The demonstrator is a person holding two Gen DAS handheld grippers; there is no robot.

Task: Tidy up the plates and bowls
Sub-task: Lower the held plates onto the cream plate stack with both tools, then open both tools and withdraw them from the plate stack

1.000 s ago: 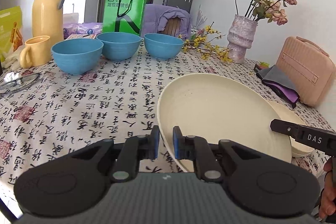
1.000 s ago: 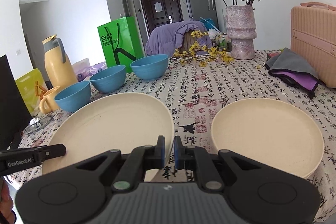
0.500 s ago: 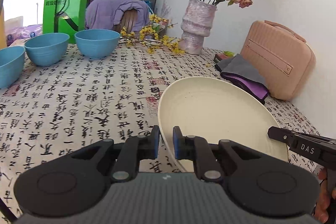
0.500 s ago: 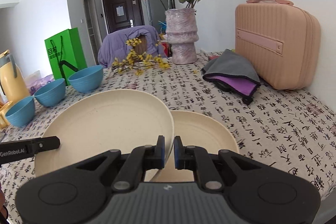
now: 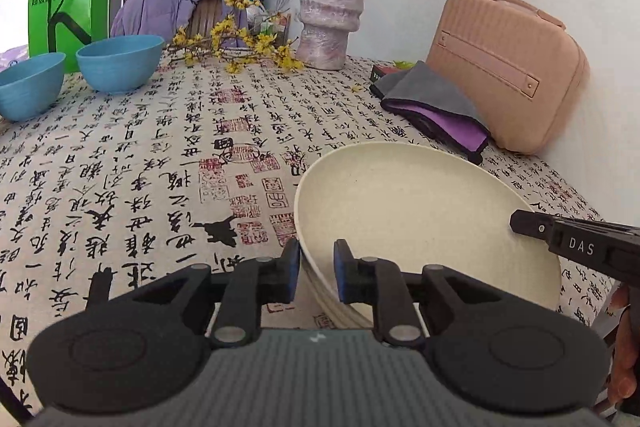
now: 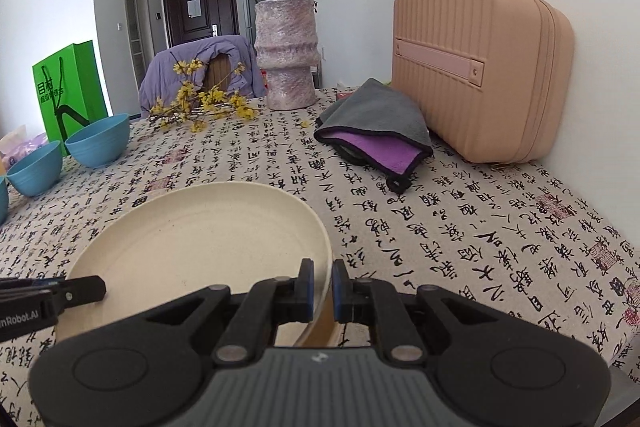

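Cream plate [image 5: 420,211]: round, shallow, held over the near right part of the table, rim tilted; gripped on opposite edges by two grippers. Left gripper [image 5: 317,273]: jaws narrow, blue pads pinching the plate's left rim. Right gripper [image 6: 322,287]: jaws narrow, pads clamped on the plate's right rim; its black finger also shows at the right edge of the left wrist view. A second cream edge shows directly under the plate; whether they touch cannot be told. Tablecloth [image 5: 168,163]: pale, printed with black calligraphy and red seals. Blue bowls [image 5: 120,63]: two in the left view, side by side at the far left of the table, well apart from the plate. Pink case [image 6: 480,75]: upright against the wall, right side. Grey-and-purple cloth [image 6: 376,131]: folded, just beside the case. Vase [image 6: 286,55]: pale purple, holding dried roses. Green bag [image 6: 68,91]: behind the bowls.
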